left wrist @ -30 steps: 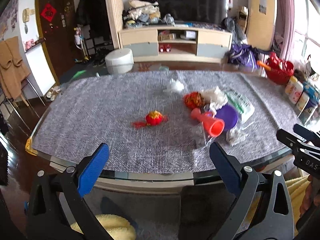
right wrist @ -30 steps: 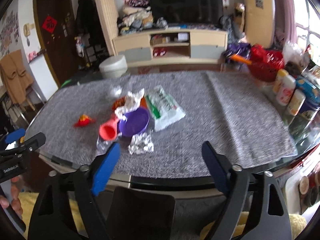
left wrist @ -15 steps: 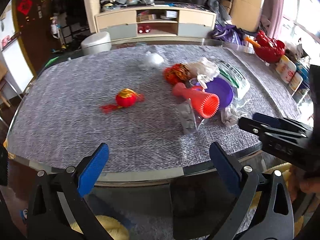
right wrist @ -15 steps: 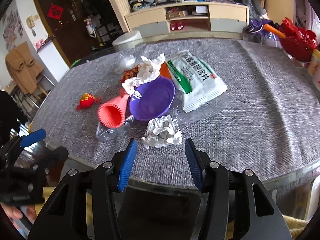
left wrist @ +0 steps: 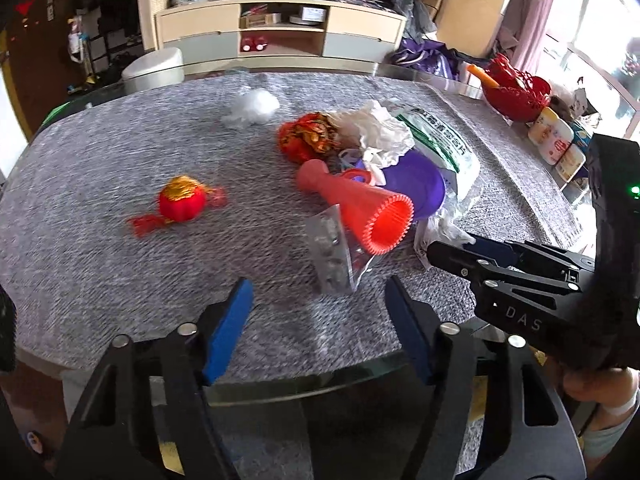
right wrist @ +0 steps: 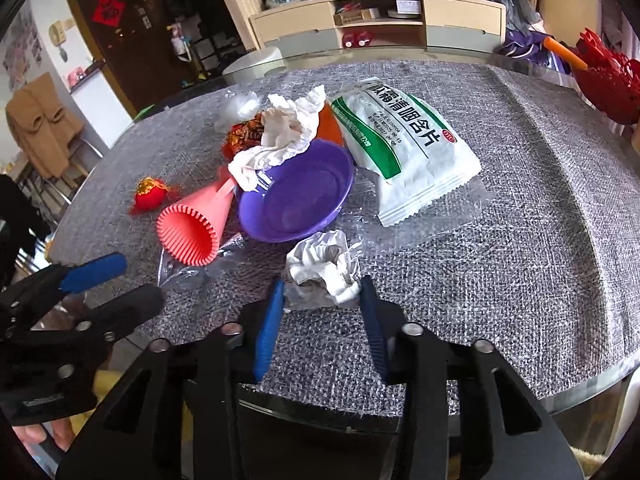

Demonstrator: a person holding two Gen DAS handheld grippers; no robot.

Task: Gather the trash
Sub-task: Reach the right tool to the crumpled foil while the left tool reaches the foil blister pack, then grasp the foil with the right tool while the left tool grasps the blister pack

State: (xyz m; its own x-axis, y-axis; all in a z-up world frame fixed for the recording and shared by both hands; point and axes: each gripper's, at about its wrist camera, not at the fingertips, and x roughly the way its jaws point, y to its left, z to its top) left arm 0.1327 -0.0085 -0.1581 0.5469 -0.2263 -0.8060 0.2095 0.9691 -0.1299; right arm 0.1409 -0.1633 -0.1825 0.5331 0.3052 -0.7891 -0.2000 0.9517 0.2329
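Far ahead of the fingers, a beige TV cabinet (left wrist: 280, 28) lines the wall. Right of them, a red basket (left wrist: 516, 94) stands by white bottles (left wrist: 554, 142) on the grey tablecloth (left wrist: 100, 152).

Purple bowl (left wrist: 420, 190) half hidden behind red cone (left wrist: 362, 208), clear bag's (left wrist: 332, 250) contents blurred, perhaps small parts
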